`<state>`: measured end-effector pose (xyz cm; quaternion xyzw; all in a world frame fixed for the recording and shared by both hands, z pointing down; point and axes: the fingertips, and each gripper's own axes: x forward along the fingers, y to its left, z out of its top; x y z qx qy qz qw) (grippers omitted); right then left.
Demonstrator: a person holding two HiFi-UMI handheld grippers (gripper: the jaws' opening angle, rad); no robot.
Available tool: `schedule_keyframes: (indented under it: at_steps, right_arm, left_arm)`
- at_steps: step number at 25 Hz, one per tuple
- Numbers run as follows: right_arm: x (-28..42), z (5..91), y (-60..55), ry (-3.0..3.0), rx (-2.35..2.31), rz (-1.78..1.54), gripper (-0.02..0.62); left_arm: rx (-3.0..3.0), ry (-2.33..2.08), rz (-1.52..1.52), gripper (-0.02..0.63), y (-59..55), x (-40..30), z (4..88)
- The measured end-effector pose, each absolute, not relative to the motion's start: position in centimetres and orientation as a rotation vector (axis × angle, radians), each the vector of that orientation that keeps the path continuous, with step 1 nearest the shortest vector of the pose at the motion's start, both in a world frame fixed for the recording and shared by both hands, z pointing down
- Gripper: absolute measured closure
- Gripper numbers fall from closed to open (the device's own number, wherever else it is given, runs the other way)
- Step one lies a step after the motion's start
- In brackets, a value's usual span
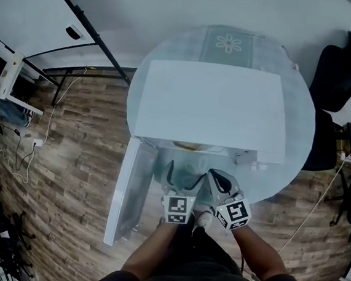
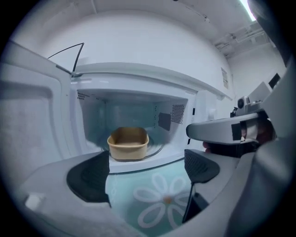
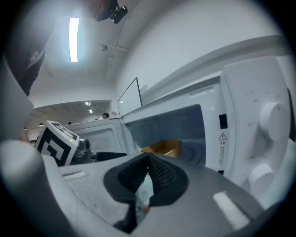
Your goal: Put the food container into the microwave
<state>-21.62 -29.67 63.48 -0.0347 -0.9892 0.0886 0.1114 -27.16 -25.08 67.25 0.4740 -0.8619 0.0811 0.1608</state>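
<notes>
A round counter [image 1: 294, 142] stands on a wood-plank floor [image 1: 81, 158], covered by a pale green cloth [image 1: 172, 44]. A white microwave [image 1: 210, 103] sits on it just beyond the jaws of the left gripper [image 2: 147, 172], its door [image 1: 127, 191] open to their left. The cloth's white daisy print [image 2: 162, 200] lies below and between those parted jaws.

Tan food container [image 2: 128, 143] against the pale blue-grey interior of a white microwave [image 2: 138, 81], above a mint-green cloth [image 2: 122, 185] printed with a white daisy [image 2: 159, 201], orange at its centre. The left tongs [image 2: 148, 171] and right tongs [image 3: 147, 172] are grey with black textured pads [image 2: 88, 178], their cubes [image 1: 178, 209] carrying black-and-white square markers; the floor [image 1: 81, 158] is brown wood plank
</notes>
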Motion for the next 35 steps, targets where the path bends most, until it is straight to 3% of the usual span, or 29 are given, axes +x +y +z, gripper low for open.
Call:
schedule_keyframes:
  at_steps: [7, 13, 35]
  right_arm:
    - [-19.5, 59.4, -26.8, -2.96, -0.213, 0.221, 0.594]
    - [-18.3, 55.8, -24.5, -3.024, -0.27, 0.229, 0.594]
    - [-13.8, 50.3, -25.5, -3.123, -0.172, 0.126, 0.595]
  left_arm:
    - [1.379, -2.518, 0.233, 0.254, -22.5, -24.3, 62.0]
    - [1.371, -2.597, 0.181, 0.601, -21.0, -23.3, 58.1]
    - [1.255, -2.654, 0.132, 0.601, -15.8, -20.2, 54.5]
